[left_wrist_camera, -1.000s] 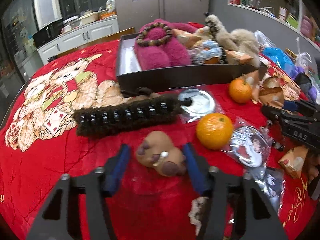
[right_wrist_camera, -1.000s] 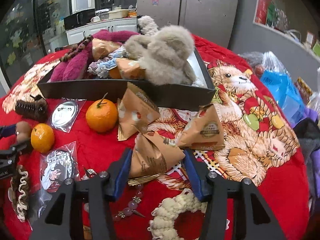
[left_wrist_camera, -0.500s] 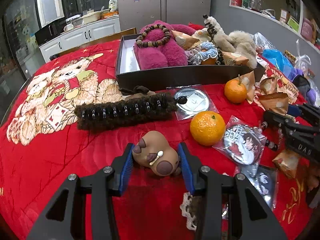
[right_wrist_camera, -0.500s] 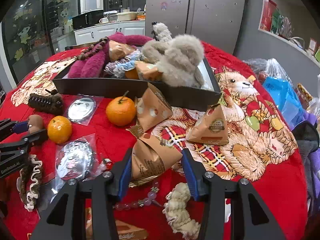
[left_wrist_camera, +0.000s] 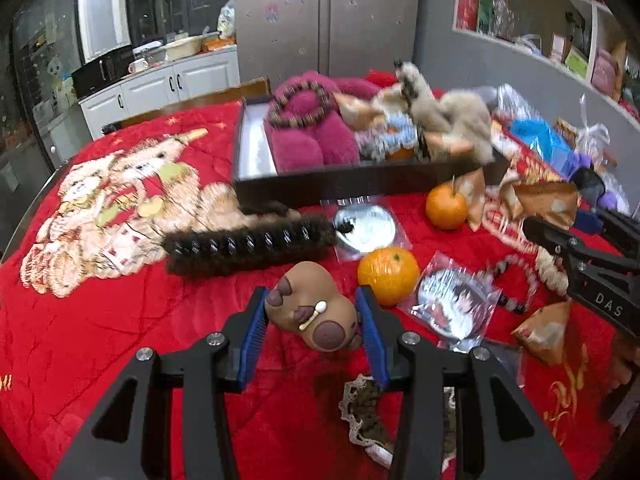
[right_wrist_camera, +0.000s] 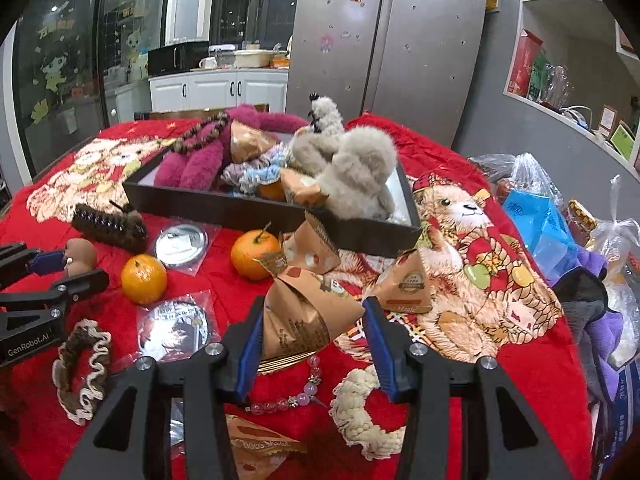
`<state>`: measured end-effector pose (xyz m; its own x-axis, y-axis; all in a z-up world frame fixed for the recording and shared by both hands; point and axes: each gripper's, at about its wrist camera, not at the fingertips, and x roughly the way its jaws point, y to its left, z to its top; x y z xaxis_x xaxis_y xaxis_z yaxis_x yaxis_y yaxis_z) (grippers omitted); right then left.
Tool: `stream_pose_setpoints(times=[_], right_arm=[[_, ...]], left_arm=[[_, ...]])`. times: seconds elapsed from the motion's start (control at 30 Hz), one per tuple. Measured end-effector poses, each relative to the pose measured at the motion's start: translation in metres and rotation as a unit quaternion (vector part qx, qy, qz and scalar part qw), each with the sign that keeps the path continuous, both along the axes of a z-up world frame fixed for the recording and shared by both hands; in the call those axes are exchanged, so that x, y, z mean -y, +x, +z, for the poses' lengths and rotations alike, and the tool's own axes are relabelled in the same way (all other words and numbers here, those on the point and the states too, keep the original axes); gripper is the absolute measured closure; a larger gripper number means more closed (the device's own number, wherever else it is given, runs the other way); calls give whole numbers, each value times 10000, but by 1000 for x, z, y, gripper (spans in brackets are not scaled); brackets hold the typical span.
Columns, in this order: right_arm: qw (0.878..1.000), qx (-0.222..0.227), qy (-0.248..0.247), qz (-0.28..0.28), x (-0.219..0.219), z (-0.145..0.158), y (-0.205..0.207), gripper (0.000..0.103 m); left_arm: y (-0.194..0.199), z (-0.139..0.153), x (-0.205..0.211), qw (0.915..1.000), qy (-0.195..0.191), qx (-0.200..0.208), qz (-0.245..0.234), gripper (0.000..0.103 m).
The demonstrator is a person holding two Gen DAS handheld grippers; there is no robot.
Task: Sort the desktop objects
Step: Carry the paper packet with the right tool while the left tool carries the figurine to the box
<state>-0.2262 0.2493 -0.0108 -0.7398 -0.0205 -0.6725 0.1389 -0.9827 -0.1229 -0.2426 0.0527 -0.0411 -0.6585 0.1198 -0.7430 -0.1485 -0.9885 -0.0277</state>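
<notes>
Red bear-print blanket (left_wrist_camera: 100, 332) covering the table. Black tray (left_wrist_camera: 360, 184) — the landmark — heaped with a magenta plush (left_wrist_camera: 308, 140), grey plush (right_wrist_camera: 360, 176) and snack packets. In front of the tray: dark hair clip (left_wrist_camera: 248, 244), two oranges (left_wrist_camera: 388, 276). Right gripper (right_wrist_camera: 314, 330), jaws clamped on a brown triangular snack packet (right_wrist_camera: 304, 316), raised in front of the tray's right end. Left gripper (left_wrist_camera: 312, 322) — jaws clamped on a brown capybara toy (left_wrist_camera: 316, 312), lifted in front of the tray.

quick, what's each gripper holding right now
left gripper: closed on the brown toy animal, lifted off the cloth
right gripper: closed on a brown snack packet
</notes>
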Motion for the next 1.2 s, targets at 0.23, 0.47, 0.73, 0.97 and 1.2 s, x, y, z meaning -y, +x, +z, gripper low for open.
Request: stream_pose_setpoints(times=[0.23, 0.47, 0.73, 0.97, 1.2], right_arm=[[9997, -202, -113, -69, -1, 21, 3, 55], [9991, -398, -111, -112, 4, 40, 4, 55], [9985, -494, -241, -76, 6, 64, 0, 55], [9972, -586, -451, -79, 5, 89, -6, 55], [9966, -655, -503, -69, 4, 104, -12, 55]], left_arm=[[5, 37, 12, 9989, 210, -365, 208, 58], [0, 51, 13, 9986, 293, -366, 247, 58], [-4, 65, 16, 9983, 267, -436, 291, 58], [-12, 87, 3, 9981, 192, -583, 108, 58], [-26, 104, -18, 9969, 163, -772, 22, 58]])
